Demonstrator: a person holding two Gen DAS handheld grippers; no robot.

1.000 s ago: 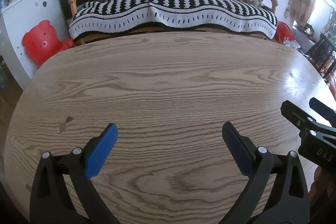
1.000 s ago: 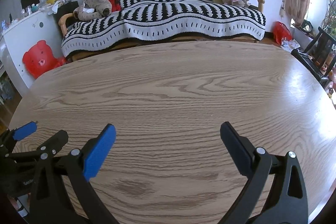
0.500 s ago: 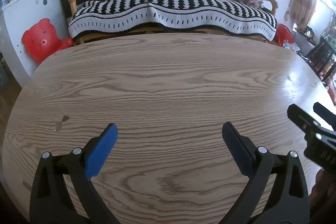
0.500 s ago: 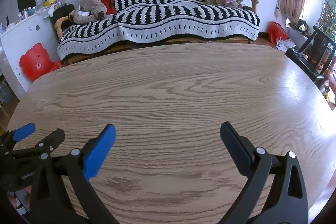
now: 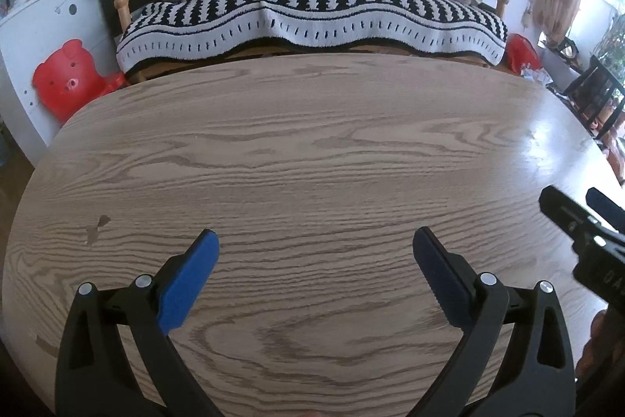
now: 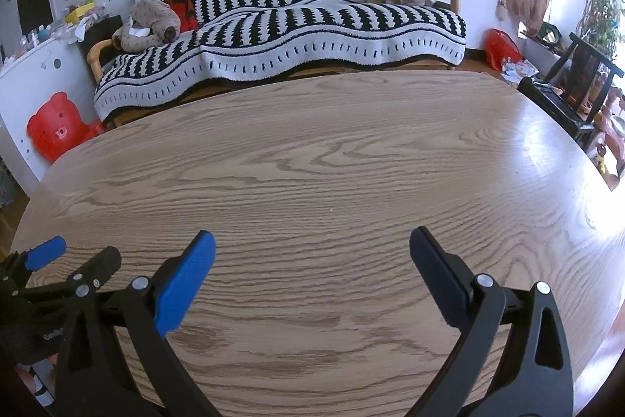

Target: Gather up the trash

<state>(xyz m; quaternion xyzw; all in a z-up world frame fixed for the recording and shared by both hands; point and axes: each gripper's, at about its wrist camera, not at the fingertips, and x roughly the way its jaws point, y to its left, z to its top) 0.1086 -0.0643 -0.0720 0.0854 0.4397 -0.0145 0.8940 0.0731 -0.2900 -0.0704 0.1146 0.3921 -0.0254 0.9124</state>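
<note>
Two grippers, one table (image 5: pixel 312 151), one sofa (image 5: pixel 312 10) behind it; no trash shows in either view. Since the earlier frame the right view has tilted up slightly. Left gripper (image 5: pixel 315 253) and right gripper (image 6: pixel 312 253) both gape wide (holding nothing), above the wood.

bare wood table (image 5: pixel 312 151) ahead; sofa (image 5: pixel 312 14) beyond far edge

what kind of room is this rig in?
Likely a home living room: a sofa under a black-and-white striped blanket, a large oak-grain wooden table, and a red bear-shaped plastic stool by the wall.
</note>
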